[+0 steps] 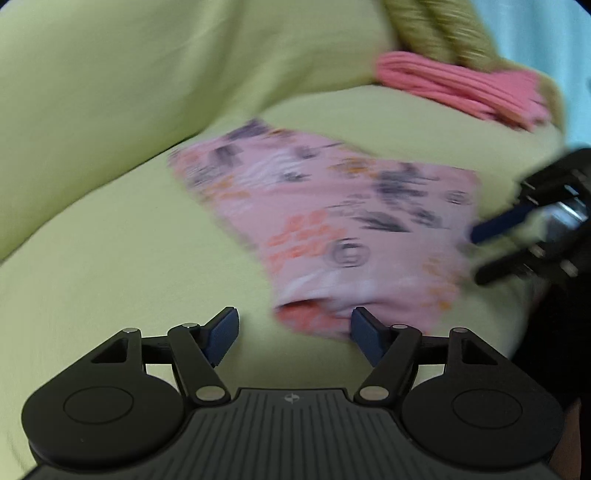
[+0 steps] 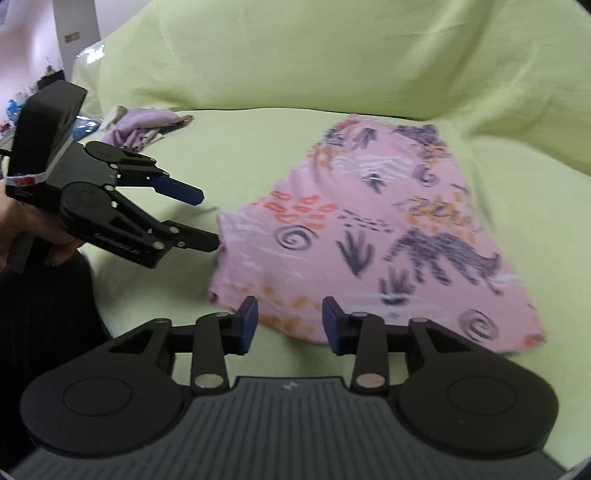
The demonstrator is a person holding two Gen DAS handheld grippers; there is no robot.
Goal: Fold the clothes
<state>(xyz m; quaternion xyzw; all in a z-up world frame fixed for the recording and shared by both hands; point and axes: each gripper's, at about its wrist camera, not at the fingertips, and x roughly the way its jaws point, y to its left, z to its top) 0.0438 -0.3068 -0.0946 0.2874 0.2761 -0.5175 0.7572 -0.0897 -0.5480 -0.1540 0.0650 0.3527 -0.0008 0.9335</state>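
While both claws hover low over a lime-green sheet, a folded pink printed garment lies flat on it between them. At the left, the left gripper, held in a person's hand, has its jaws spread wide with nothing between them; its lower fingertip sits right at the garment's left edge, though contact cannot be confirmed. Further right, the right gripper has its jaws partly apart, empty, just beside the garment's near hem. The garment is pink with dark animal shapes, spirals, leaf marks and orange-red dashes, folded into a rough rectangle. Only the left wrist view shows a pink ribbed cloth beneath an olive knitted piece. Only the right wrist view shows a crumpled lilac cloth at far left.
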